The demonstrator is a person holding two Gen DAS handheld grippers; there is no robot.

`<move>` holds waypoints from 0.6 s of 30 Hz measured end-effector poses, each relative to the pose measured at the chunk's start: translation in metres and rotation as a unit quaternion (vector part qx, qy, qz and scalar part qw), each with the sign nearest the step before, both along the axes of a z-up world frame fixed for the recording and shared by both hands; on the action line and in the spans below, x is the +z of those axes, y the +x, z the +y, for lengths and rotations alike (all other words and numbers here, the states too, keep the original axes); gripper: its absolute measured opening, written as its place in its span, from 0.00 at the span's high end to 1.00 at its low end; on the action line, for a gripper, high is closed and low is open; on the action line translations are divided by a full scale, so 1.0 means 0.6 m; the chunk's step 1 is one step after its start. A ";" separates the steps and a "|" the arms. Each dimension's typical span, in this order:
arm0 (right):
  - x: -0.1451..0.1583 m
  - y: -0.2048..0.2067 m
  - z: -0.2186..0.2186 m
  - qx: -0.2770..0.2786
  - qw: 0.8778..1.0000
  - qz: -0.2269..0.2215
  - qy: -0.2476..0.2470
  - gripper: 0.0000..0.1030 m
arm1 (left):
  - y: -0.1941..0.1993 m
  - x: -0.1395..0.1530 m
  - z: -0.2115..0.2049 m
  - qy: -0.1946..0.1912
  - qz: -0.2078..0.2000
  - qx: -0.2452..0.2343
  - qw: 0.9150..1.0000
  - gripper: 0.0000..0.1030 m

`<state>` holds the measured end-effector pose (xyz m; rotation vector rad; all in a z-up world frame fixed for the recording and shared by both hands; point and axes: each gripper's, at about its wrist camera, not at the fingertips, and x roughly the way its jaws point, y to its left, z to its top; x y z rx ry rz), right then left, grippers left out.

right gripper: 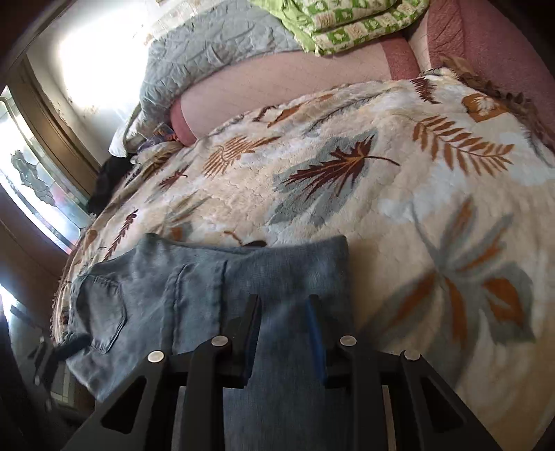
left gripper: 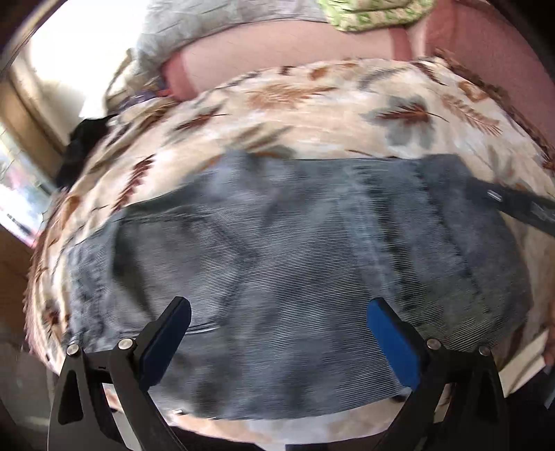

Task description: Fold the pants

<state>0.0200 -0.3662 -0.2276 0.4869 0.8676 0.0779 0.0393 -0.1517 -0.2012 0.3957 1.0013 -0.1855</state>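
- Left gripper (left gripper: pixel 277 333): jaws spread wide, released, hanging over the folded blue-grey denim pants (left gripper: pixel 277 249) with nothing between them; judged free to reposition.
- Pants lie flat on the cream leaf-patterned plush blanket (right gripper: pixel 347 166) covering the bed, near its front edge.
- Right gripper (right gripper: pixel 284 333): jaws narrowed, denim between them, apparently grasping a fold to carry it over; contact cannot be confirmed.

You saw faded blue-grey denim pants (right gripper: pixel 194 298) on a cream blanket (right gripper: pixel 399 194) printed with rust-brown and grey-blue leaves. At its far edge lay a pink cushion (right gripper: pixel 277 83), a grey quilt (right gripper: pixel 208 45) and green-and-white patterned bedding (right gripper: pixel 350 24).
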 end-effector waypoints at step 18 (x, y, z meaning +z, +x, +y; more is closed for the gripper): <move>-0.005 -0.101 0.136 0.057 0.993 0.019 -0.103 0.63 | 0.009 -0.040 0.120 0.053 -0.010 0.060 0.997 0.01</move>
